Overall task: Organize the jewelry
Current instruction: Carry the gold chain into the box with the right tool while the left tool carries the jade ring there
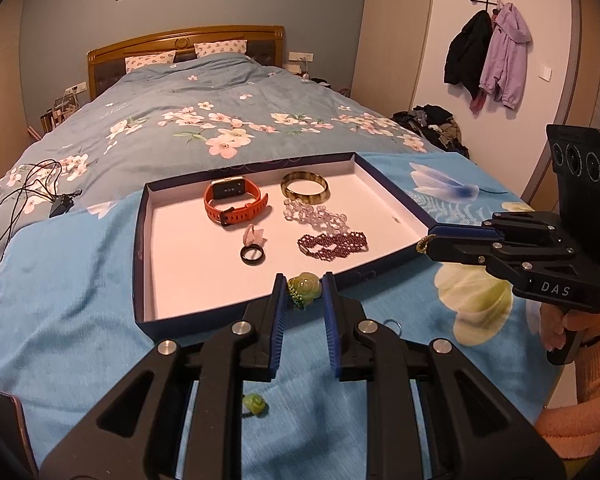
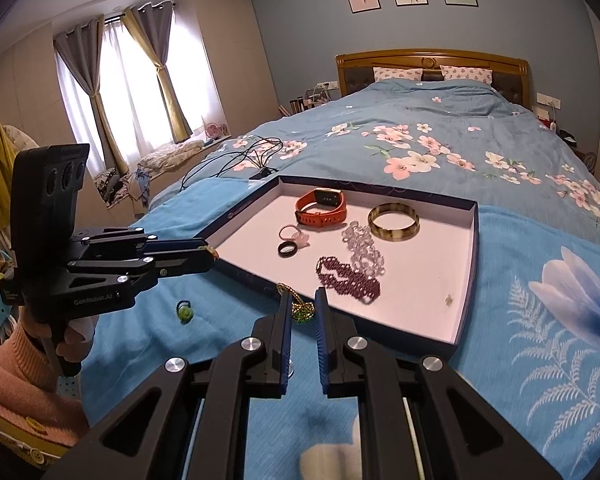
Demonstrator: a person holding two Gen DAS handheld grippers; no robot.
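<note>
**Both grippers loaded at the tray's near edge**

The left gripper (image 1: 303,293) is clamped on a green carved pendant (image 1: 305,286) just above the tray's near rim (image 1: 236,307). The right gripper (image 2: 302,307) pinches a gold-green chain piece (image 2: 302,309) beside that rim. Bare tray floor lies in front; a green ring (image 2: 184,312) rests outside on the blanket (image 2: 520,360).

Black tongs (image 1: 304,292) with blue ribbed pads and silver screws; the right tongs (image 1: 430,242) read "DAS"; salmon-pink knit sleeve (image 1: 596,360)
</note>
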